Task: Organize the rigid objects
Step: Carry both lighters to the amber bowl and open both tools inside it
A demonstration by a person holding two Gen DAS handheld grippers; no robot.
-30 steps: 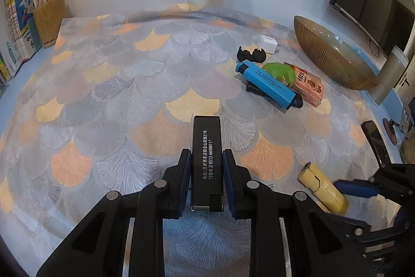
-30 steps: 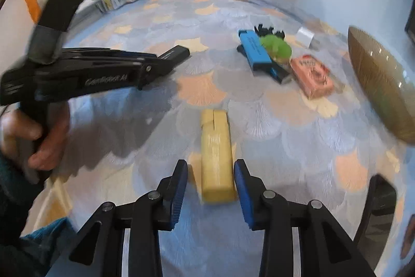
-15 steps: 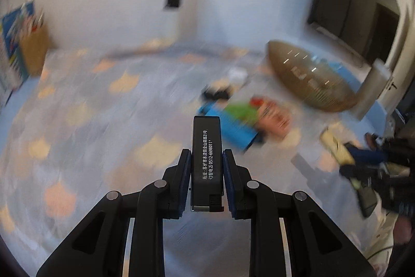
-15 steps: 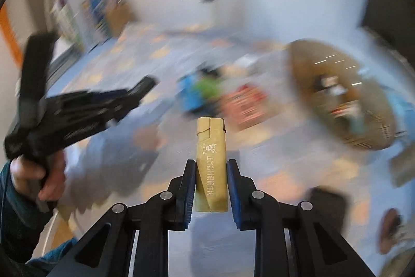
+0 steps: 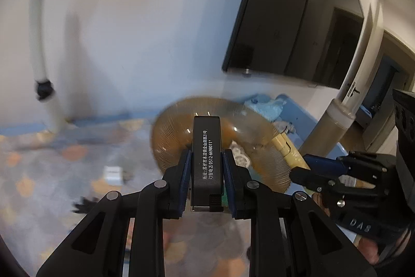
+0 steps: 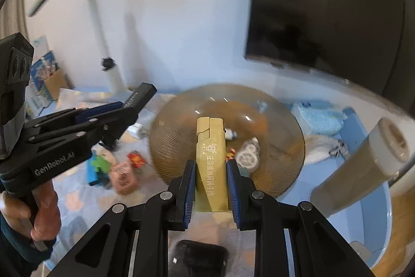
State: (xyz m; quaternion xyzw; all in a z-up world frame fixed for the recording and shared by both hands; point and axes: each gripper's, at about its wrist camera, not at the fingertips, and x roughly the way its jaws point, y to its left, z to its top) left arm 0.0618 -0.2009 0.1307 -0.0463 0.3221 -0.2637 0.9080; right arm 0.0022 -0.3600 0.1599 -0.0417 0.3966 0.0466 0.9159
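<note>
The left gripper (image 5: 206,174) has its blue pads pinched on the sides of a black lighter (image 5: 207,160) with white printed text, which stands lengthwise between them and points toward twelve o'clock. Straight ahead of its tip, lower down, sits a ribbed amber glass bowl (image 5: 179,136) on the scallop-patterned tablecloth (image 5: 52,160). At three o'clock in that view the right gripper (image 5: 298,169) reaches in, carrying a yellow lighter (image 5: 288,148) over the bowl's right rim.

From its own camera, the right gripper (image 6: 210,188) is clamped on that yellow lighter (image 6: 210,160), gold lettering up and cap toward twelve o'clock, over the bowl (image 6: 176,134). Its jaws closed onto the lighter within the last second. Inside the bowl lie white gear-shaped pieces (image 6: 247,153), at one o'clock from the lighter.

At nine o'clock the left gripper (image 6: 140,98), gripped by a hand (image 6: 39,212), holds the black lighter (image 6: 140,96) near the bowl's left rim. Below it, at eight o'clock, a blue lighter (image 6: 91,173), a green toy (image 6: 101,162) and a pink packet (image 6: 122,175) lie together on the cloth. A dark phone (image 6: 198,260) lies at six o'clock. A black screen (image 6: 324,17) hangs on the wall at one o'clock.
</note>
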